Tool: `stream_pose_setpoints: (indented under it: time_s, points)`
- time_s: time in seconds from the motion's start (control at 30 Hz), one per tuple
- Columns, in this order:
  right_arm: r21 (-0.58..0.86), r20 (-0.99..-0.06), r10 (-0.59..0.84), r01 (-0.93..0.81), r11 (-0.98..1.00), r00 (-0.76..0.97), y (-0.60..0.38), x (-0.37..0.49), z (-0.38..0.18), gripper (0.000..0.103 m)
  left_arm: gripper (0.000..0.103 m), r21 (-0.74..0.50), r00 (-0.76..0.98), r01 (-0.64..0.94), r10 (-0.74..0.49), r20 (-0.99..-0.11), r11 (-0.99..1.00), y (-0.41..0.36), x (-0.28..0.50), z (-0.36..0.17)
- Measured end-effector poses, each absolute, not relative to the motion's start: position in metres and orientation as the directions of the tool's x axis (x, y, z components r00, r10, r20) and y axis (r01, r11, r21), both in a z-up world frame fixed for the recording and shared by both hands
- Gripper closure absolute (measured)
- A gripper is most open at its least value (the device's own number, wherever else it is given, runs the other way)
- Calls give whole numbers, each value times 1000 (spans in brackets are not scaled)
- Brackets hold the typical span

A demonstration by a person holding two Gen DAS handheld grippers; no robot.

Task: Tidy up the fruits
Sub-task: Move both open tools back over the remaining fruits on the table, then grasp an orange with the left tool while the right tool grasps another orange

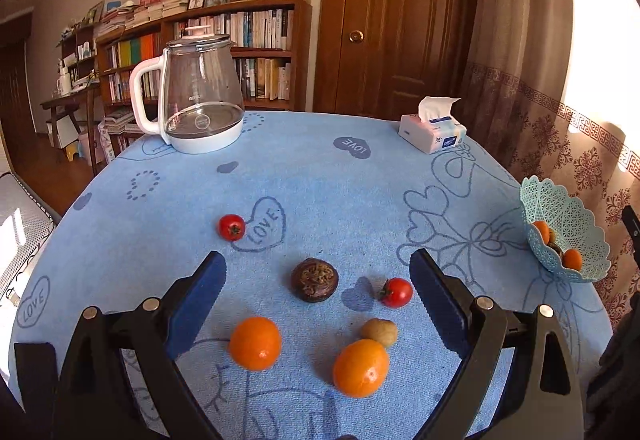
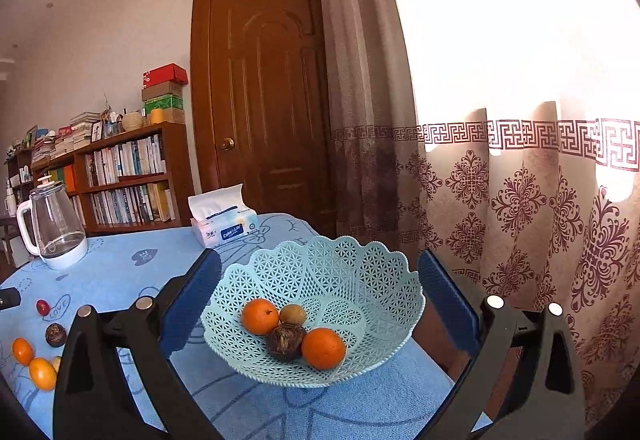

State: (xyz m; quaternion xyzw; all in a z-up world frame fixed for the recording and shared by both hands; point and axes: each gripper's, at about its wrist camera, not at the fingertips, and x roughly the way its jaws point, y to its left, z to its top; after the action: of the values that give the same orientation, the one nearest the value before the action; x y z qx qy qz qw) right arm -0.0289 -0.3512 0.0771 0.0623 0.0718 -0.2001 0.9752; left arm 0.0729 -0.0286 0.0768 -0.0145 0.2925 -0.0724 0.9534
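Note:
My left gripper (image 1: 318, 270) stands open above the loose fruit on the blue tablecloth (image 1: 320, 175). Between its fingers lie a dark brown fruit (image 1: 315, 279), a red tomato (image 1: 396, 292), a kiwi (image 1: 380, 332) and two oranges (image 1: 255, 342) (image 1: 361, 367). A second tomato (image 1: 231, 227) sits farther off to the left. My right gripper (image 2: 320, 272) is open, its fingers on either side of the pale blue lattice basket (image 2: 352, 272), not touching it. In the basket lie two oranges (image 2: 259, 316) (image 2: 323, 348), a kiwi (image 2: 292, 314) and a dark fruit (image 2: 285, 340).
A glass kettle (image 1: 200, 95) stands at the table's far left and a tissue pack (image 1: 432, 131) at the far right. The basket (image 1: 576, 224) sits at the table's right edge beside a patterned curtain (image 2: 540, 220). A bookshelf and a wooden door are behind.

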Motion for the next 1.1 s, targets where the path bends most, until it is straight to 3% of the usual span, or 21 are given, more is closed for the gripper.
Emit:
stream_pose_setpoints:
  time_s: [0.1, 0.27, 0.47, 0.63, 0.77, 0.87, 0.97, 1.1]
  points:
    - [60, -190, -398, 415, 908, 898, -348, -24, 75, 3, 11, -65, 808, 104, -122, -577, 992, -13, 68, 66]
    - [126, -315, -286, 339, 932, 905, -355, -11, 68, 3, 11, -63, 775, 79, -101, -624, 995, 3, 68, 47]
    - [101, -350, -166, 214, 972, 922, -324, -6, 65, 3, 19, -74, 748, 81, -110, -655, 994, 5, 74, 35]
    - [37, -372, -49, 68, 997, 927, -283, -5, 64, 3, 30, -85, 719, 85, -121, -685, 993, 5, 82, 25]
    - [14, -397, 26, -22, 1000, 917, -256, -5, 60, 3, 50, -132, 675, 87, -156, -721, 987, 9, 90, 15]
    - [13, -415, 69, -70, 997, 907, -241, -4, 59, 3, 55, -145, 664, 88, -167, -729, 986, 9, 92, 12]
    - [45, -444, 127, -119, 992, 887, -232, 0, 57, 3, 66, -147, 661, 90, -169, -731, 985, 9, 92, 11]
    - [81, -481, 196, -179, 981, 854, -221, 3, 52, 3, 66, -146, 671, 89, -167, -722, 985, 9, 90, 12]
